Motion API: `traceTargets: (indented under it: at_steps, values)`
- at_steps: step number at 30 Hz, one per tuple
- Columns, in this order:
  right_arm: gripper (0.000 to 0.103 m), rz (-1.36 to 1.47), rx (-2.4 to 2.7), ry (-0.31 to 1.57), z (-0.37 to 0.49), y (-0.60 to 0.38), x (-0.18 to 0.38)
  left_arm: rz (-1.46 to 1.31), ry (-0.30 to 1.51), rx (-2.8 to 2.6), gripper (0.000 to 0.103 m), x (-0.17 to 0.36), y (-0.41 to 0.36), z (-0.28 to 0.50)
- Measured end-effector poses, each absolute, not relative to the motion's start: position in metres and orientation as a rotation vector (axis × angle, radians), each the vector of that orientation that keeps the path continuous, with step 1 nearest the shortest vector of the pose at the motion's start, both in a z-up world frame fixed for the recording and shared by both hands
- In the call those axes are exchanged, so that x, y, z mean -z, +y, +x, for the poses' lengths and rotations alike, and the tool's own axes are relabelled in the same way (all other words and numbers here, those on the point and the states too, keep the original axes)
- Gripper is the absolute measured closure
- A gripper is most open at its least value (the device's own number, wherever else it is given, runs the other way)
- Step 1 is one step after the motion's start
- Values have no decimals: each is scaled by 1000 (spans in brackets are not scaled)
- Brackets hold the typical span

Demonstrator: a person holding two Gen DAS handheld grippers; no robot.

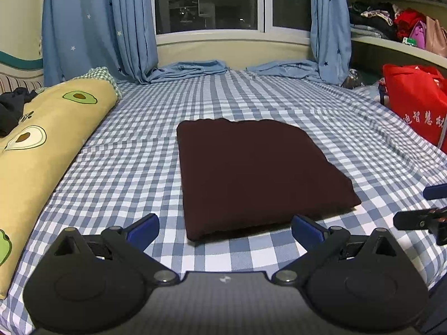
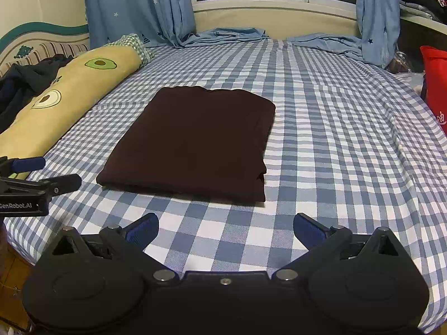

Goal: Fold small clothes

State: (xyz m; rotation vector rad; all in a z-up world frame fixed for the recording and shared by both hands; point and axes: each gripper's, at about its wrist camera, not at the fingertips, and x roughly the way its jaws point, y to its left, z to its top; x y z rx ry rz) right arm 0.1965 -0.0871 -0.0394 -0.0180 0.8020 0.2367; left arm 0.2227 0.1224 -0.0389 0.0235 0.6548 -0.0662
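A home bedroom: checked bed sheet (image 1: 139,150), avocado-print pillow (image 1: 42,145), star-patterned curtains (image 1: 97,22).

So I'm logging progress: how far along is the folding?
Looks done: the dark maroon garment lies as a flat folded rectangle on the checkered sheet. Nothing in hand: the left gripper and right gripper are both open and empty, short of its near edge. No unfolded item clearly awaits.

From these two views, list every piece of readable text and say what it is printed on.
"GenRobot.AI", first letter cut off by the frame edge: white print on the body of the left gripper, in the right wrist view.
"迪智慧", followed by a cut-off character: white print on the red bag.
"迪": the same red bag, in the right wrist view.
Nothing readable on the dark folded garment or avocado-print pillow.
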Motion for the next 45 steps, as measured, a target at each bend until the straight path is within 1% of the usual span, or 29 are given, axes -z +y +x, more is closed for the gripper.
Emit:
traceTargets:
  at_steps: [7, 18, 45]
  values:
    - [1, -23, -249, 802, 199, -85, 40, 13, 615, 45, 1, 36, 123, 222]
    - [1, -23, -250, 808, 199, -85, 40, 94, 603, 42, 1, 35, 115, 220]
    - [1, -13, -245, 793, 197, -89, 42, 0, 678, 102, 1, 46, 123, 223]
